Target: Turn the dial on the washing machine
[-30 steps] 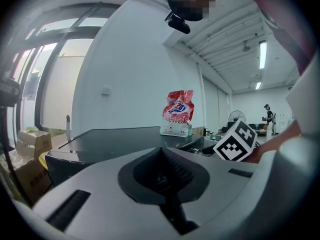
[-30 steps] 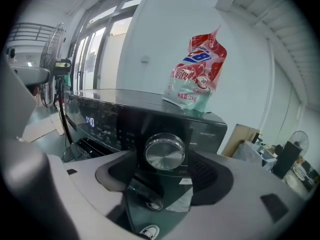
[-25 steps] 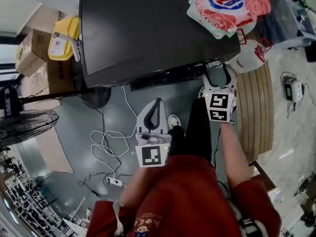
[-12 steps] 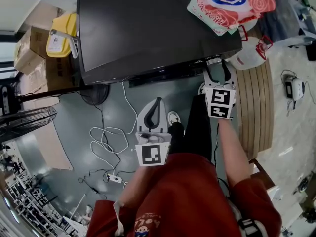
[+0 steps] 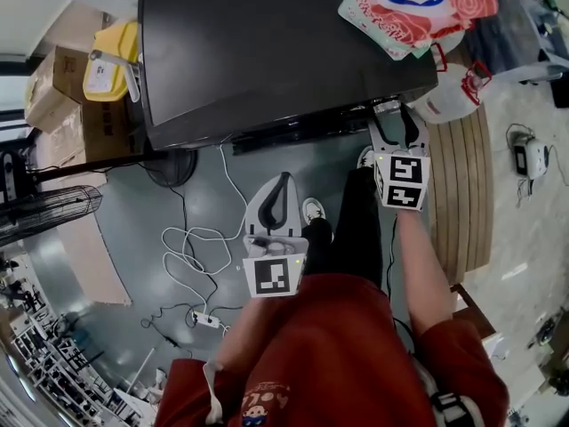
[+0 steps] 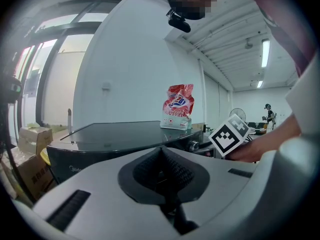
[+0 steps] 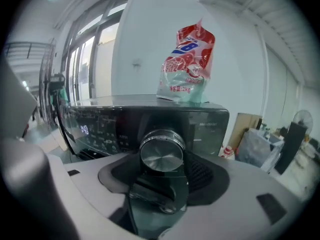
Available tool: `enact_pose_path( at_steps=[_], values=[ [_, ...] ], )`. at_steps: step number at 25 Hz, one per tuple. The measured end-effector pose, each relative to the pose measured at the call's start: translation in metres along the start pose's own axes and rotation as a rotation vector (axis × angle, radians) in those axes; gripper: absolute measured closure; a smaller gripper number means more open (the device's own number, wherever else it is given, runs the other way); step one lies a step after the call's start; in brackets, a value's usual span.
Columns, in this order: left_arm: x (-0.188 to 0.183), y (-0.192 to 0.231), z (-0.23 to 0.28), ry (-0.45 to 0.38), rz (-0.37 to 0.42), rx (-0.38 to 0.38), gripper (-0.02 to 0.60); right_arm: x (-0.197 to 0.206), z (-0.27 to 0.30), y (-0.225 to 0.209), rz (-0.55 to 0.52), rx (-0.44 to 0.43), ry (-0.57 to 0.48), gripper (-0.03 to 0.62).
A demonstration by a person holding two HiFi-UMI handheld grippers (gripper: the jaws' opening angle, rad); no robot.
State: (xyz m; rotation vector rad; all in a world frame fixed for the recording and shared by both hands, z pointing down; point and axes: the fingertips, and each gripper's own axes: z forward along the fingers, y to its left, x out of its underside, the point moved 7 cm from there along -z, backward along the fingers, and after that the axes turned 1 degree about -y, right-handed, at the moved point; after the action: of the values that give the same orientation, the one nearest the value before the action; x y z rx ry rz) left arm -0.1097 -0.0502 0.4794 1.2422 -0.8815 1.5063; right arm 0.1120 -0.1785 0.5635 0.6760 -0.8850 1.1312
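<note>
The black washing machine (image 5: 267,52) fills the top of the head view. Its silver dial (image 7: 162,150) stands out from the dark control panel (image 7: 100,129), next to a lit display. My right gripper (image 5: 392,119) is at the panel's front edge and covers the dial in the head view. Its jaws have just been closing, and the dark pads (image 7: 202,174) now press on either side of the dial. My left gripper (image 5: 283,183) hangs lower in front of the machine, away from the panel. It is shut with nothing between its jaws (image 6: 161,151).
A red and white detergent bag (image 5: 418,7) lies on the machine's right corner. A white jug (image 5: 449,96) and ribbed wooden boards (image 5: 462,194) are on the right. A yellow bottle (image 5: 111,65), boxes (image 5: 53,105) and a fan (image 5: 44,216) are on the left. White cables (image 5: 191,256) run across the floor.
The right gripper has rolled a little while staying at the dial, and its marker cube now sits slightly more tilted. The left gripper has kept its place.
</note>
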Motion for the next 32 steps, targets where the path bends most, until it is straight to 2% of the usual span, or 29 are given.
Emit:
enact_pose_path(
  at_steps=[2,4,14,25,32],
  values=[
    [0.0003,0.0004,0.0,-0.002,-0.004,-0.001,0.572,0.0017,0.0008,-0.004,0.1,-0.045,-0.01,0.315],
    [0.0007,-0.0005,-0.0004,-0.001,-0.005,0.0,0.572,0.0026,0.0008,-0.0058,0.153,-0.064,-0.016,0.315],
    [0.0009,-0.0048,0.0011,-0.001,-0.005,0.008,0.572,0.0039,0.0009,-0.0076,0.21,-0.08,-0.024,0.315],
    [-0.0014,-0.0049,0.0035,-0.011,0.005,0.016,0.572,0.0045,0.0012,-0.008,0.223,-0.082,-0.028,0.315],
    [-0.0025,-0.0066,0.0043,-0.012,0.002,0.02,0.572,0.0082,0.0013,-0.012,0.356,-0.141,-0.051,0.315]
  ],
)
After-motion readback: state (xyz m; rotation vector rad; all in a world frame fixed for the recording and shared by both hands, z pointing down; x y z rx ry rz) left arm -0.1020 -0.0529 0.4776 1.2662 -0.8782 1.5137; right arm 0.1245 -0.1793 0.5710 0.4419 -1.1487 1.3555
